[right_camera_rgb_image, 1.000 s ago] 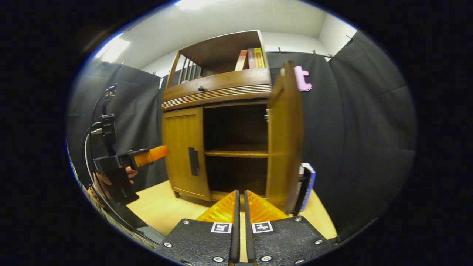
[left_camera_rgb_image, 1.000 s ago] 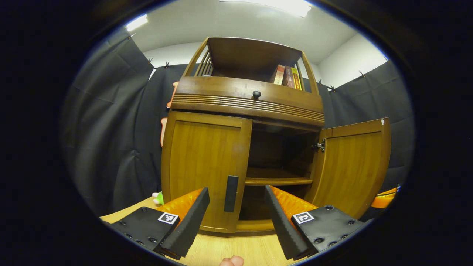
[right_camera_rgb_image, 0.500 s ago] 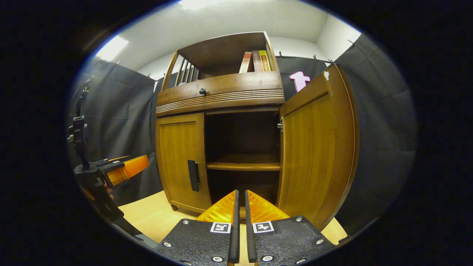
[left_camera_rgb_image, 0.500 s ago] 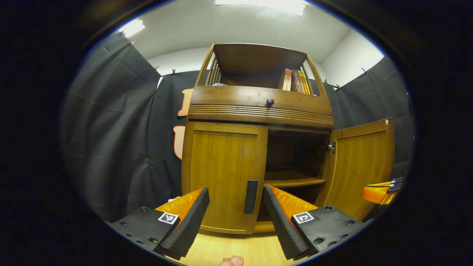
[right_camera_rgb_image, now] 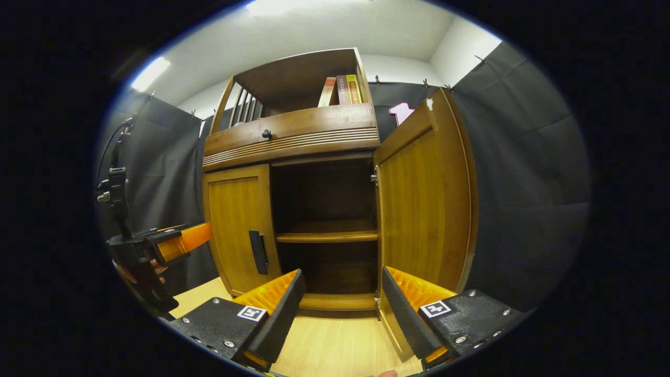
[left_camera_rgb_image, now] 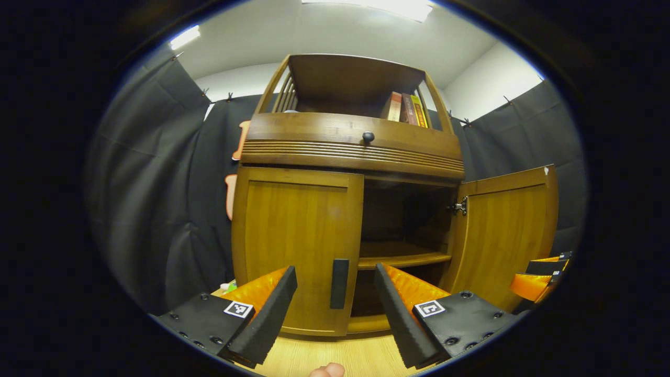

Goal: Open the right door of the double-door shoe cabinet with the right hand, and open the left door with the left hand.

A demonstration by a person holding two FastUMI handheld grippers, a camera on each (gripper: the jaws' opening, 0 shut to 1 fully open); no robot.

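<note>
The wooden shoe cabinet (left_camera_rgb_image: 356, 152) (right_camera_rgb_image: 293, 141) stands ahead. Its right door (left_camera_rgb_image: 502, 235) (right_camera_rgb_image: 424, 199) is swung wide open, showing a dark inside with one shelf (left_camera_rgb_image: 403, 259) (right_camera_rgb_image: 327, 236). The left door (left_camera_rgb_image: 298, 251) (right_camera_rgb_image: 238, 225) is closed, with a dark vertical handle (left_camera_rgb_image: 339, 283) (right_camera_rgb_image: 257, 252). My left gripper (left_camera_rgb_image: 335, 309) is open, a short way in front of that handle, touching nothing. My right gripper (right_camera_rgb_image: 340, 314) is open in front of the open compartment, just left of the right door's lower edge, holding nothing. In the right gripper view the left gripper (right_camera_rgb_image: 157, 246) and a hand are at the far left.
Books (left_camera_rgb_image: 405, 107) (right_camera_rgb_image: 340, 90) stand on the cabinet's top shelf, above a drawer with a round knob (left_camera_rgb_image: 368, 136) (right_camera_rgb_image: 266, 133). The cabinet rests on a light wooden floor (right_camera_rgb_image: 324, 345). Black cloth walls close both sides. A small green object (left_camera_rgb_image: 229, 286) lies by the cabinet's left foot.
My right gripper has opened from shut. The left gripper shifted slightly in front of the left door's handle. The right door stays wide open.
</note>
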